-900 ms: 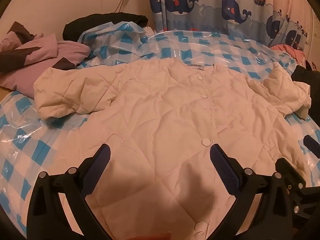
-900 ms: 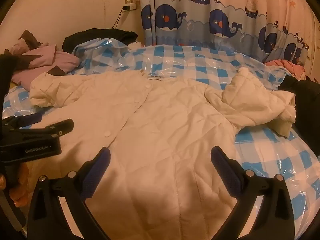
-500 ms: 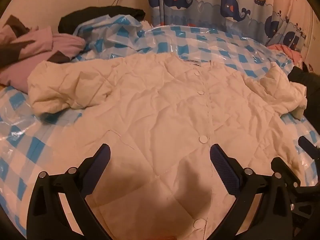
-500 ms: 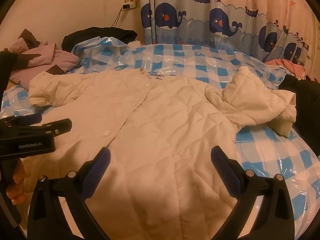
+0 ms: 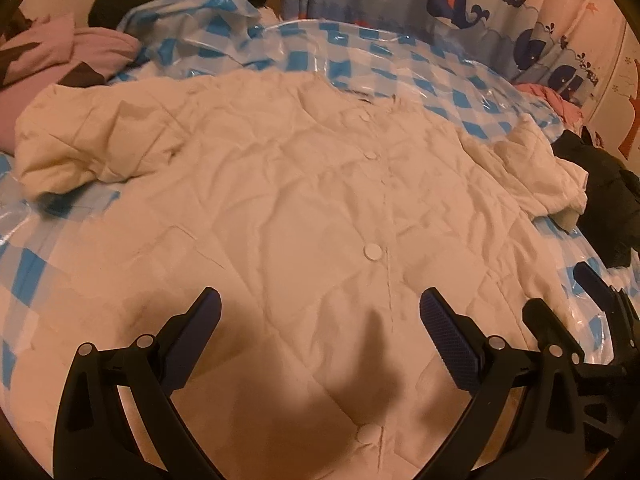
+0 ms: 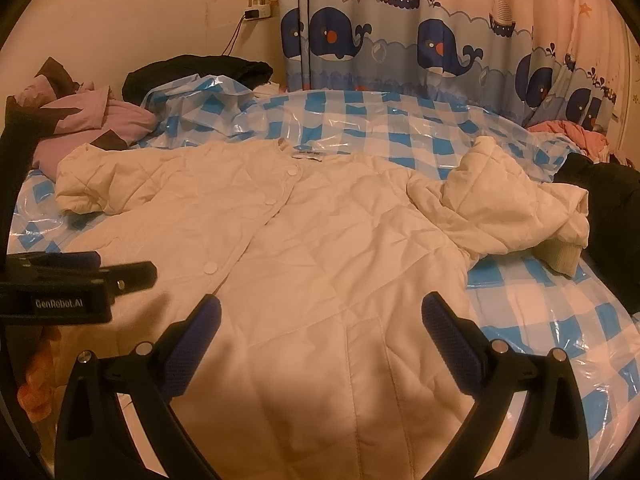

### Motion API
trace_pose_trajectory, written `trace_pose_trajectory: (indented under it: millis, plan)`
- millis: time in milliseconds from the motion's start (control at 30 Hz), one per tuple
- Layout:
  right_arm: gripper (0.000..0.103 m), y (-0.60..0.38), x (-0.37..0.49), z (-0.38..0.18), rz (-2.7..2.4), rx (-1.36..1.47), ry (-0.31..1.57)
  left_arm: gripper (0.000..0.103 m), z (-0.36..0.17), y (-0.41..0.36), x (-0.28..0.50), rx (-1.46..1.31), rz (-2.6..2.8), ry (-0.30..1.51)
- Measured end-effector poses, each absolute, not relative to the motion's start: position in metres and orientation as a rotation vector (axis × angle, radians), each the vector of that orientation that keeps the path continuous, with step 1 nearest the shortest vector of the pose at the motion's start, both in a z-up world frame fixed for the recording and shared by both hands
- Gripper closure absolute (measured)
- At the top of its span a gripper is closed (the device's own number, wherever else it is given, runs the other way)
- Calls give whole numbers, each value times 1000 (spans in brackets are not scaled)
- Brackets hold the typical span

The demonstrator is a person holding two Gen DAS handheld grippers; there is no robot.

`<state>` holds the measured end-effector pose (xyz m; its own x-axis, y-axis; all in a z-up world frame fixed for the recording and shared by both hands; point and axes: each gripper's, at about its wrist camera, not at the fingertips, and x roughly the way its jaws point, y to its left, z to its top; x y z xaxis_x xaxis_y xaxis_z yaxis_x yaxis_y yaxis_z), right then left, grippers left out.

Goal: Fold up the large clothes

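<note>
We see white quilted jacket [image 5: 304,208] flat on checkered sheet [image 6: 360,128], collar to top of frame, button line as long axis. Left gripper [image 5: 320,320] and right gripper [image 6: 320,320] both spread, empty, above hem. Crumpled sleeve [image 6: 516,216] at right of frame, nearer right gripper.

A cream quilted button-front jacket [image 6: 320,248] lies spread flat, front up, on a blue-and-white checked plastic sheet [image 6: 360,128] that covers the bed. Its collar points toward a whale-print fabric curtain [image 6: 400,40] behind the bed. One sleeve is bunched at the left, the other folded over itself at the right. A crumpled lilac and brown garment [image 6: 92,120] lies behind the left sleeve, and a black garment [image 6: 192,70] lies behind that, against the wall. A dark garment [image 6: 608,200] sits just beside the right sleeve, with a pink cloth [image 6: 568,130] behind it. The open left gripper [image 5: 320,336] and open right gripper [image 6: 320,340] hover side by side over the jacket's near hem.
</note>
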<state>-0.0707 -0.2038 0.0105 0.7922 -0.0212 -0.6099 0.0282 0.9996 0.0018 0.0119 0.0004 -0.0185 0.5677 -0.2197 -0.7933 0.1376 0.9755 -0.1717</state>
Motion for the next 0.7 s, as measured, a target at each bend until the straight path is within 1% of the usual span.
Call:
trace_pose_trajectory:
  millis: [100, 200, 333, 533, 700]
  plan:
    - [6, -205, -71, 11, -27, 9, 657, 7, -19, 3, 13, -128, -213, 939]
    - [6, -204, -71, 11, -26, 11, 656, 7, -8, 5, 9, -138, -219, 833]
    - [6, -204, -73, 13, -26, 7, 652, 7, 1, 6, 4, -109, -145, 760]
    - [6, -203, -74, 14, -26, 5, 653, 7, 1, 14, 10, -151, -132, 780]
    - [6, -203, -74, 14, -25, 4, 654, 7, 1, 24, 10, -124, -81, 761]
